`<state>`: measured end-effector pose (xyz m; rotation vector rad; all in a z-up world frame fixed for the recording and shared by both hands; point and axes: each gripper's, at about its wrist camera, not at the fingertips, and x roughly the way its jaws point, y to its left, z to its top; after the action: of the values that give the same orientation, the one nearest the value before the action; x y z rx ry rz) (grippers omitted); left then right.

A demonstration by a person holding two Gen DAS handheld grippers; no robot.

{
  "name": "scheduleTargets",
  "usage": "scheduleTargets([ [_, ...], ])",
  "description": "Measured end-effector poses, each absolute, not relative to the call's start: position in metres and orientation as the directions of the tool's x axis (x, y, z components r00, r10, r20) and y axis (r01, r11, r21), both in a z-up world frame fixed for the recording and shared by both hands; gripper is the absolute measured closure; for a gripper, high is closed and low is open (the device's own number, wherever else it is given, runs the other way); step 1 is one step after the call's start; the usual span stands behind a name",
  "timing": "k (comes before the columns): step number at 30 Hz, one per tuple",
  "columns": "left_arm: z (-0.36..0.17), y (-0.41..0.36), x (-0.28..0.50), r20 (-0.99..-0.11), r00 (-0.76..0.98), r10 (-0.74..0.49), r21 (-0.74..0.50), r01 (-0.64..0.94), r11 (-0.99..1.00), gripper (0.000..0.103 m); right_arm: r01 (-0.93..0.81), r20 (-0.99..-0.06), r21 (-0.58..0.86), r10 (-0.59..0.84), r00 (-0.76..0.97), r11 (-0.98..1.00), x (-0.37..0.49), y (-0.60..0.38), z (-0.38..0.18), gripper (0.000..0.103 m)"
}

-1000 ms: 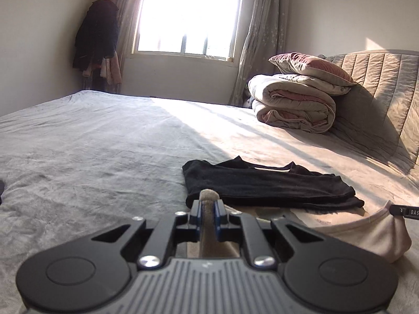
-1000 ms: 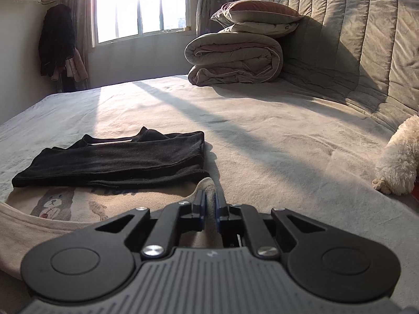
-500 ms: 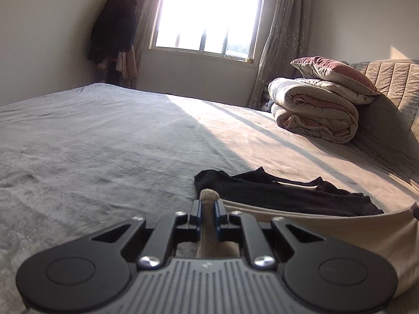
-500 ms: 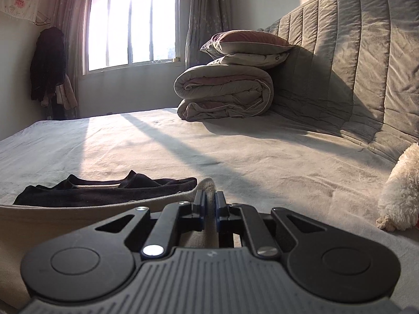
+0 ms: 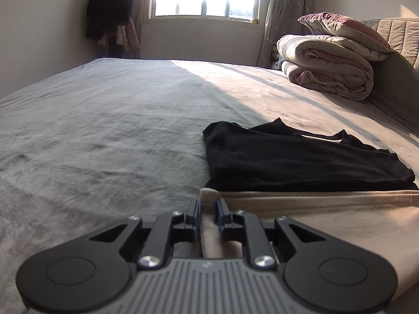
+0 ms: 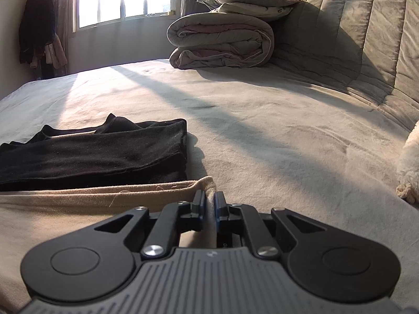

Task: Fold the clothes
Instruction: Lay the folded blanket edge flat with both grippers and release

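Now beige garment [image 5: 327, 217] between both tongs

Left gripper [image 5: 208, 206] and right gripper [image 6: 208, 198]: matt black plastic, bright metal screws, ribbed grey housing. Beige garment [image 5: 327, 214]: soft, fine-knit cloth. Black garment [image 5: 296, 162]: matt knit. Bedspread [image 5: 104, 130]: grey, short-napped plush. Headboard [image 6: 366, 39]: quilted fabric.
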<state>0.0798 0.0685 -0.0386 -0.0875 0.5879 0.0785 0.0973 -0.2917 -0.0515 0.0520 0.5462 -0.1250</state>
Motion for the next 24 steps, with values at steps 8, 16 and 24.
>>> scheduleTargets([
  [8,-0.027,0.103,0.068,-0.662,0.736,-0.145,-0.331,-0.113,0.937,0.06,0.156,-0.609,0.246,0.027,0.793,0.957,0.085,-0.335,-0.04,0.054],
  [16,-0.029,0.138,0.048,-0.68,0.661,-0.318,-0.563,-0.192,0.804,0.062,0.259,-0.627,0.546,0.184,0.757,0.797,0.051,-0.387,-0.028,0.053],
  [24,-0.03,0.123,0.035,-0.707,0.625,-0.331,-0.505,-0.119,0.855,0.074,0.207,-0.631,0.575,0.269,0.727,0.791,0.035,-0.363,-0.024,0.053],
])
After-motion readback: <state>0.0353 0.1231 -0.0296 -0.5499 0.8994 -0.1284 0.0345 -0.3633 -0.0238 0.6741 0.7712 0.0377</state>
